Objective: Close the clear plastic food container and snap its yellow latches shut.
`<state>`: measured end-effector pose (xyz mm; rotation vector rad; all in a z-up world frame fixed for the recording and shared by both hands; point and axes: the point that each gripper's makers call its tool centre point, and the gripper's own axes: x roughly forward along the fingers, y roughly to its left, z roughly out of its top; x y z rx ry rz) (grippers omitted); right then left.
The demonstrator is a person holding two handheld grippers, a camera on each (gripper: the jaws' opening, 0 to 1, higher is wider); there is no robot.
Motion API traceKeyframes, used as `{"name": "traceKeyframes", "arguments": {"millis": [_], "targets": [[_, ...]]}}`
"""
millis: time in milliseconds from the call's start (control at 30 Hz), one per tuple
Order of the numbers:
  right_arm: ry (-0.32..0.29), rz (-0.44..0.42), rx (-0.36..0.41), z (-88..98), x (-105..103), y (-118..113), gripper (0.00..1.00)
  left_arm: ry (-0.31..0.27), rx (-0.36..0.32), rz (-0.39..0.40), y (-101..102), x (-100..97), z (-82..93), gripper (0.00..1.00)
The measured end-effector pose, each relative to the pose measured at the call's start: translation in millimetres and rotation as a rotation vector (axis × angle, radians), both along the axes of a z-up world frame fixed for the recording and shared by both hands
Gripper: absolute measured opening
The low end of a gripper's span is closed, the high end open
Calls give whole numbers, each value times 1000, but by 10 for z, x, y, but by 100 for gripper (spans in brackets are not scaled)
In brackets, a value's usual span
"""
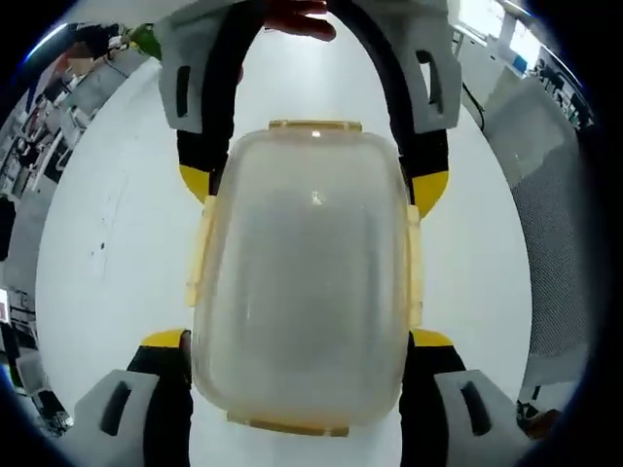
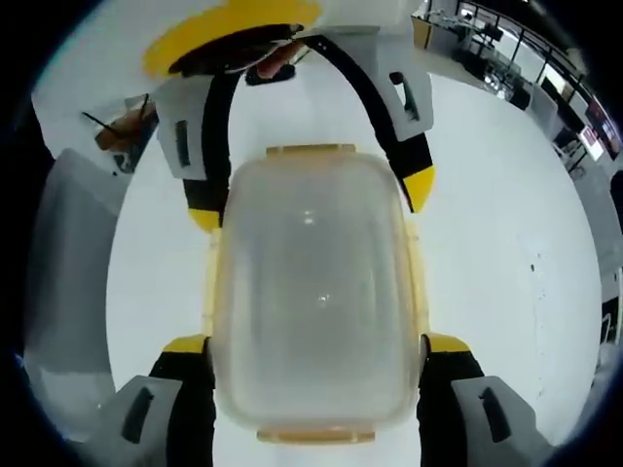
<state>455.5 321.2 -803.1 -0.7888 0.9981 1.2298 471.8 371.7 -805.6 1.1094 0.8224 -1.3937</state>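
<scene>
With both grippers set wide astride the container, we risk sliding it across the bench.

You have no text to read here. The clear lid of the food container carries no print, label or number that comes through in the left gripper view, and the same lid in the right gripper view is just as bare, apart from small glints of light. Its yellow latches are plain. Your gripper jaws, grey, black and yellow, bear no marking you can make out. The cluttered shelves at the edge of the left gripper view may hold labels, but they are too small and blurred to tell.
</scene>
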Motion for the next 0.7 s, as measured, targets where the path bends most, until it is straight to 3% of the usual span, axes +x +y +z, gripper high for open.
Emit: {"name": "traceKeyframes", "arguments": {"millis": [367, 467, 700], "targets": [[-45, -1, 65, 110, 7, 47, 88, -5, -48, 1, -48, 10, 93, 85], [-108, -11, 184, 238, 47, 161, 84, 0, -98, 45, -35, 26, 149, 81], [-110, -154, 330, 308, 20, 191, 87, 26, -246, 121, -29, 6, 286, 80]]}}
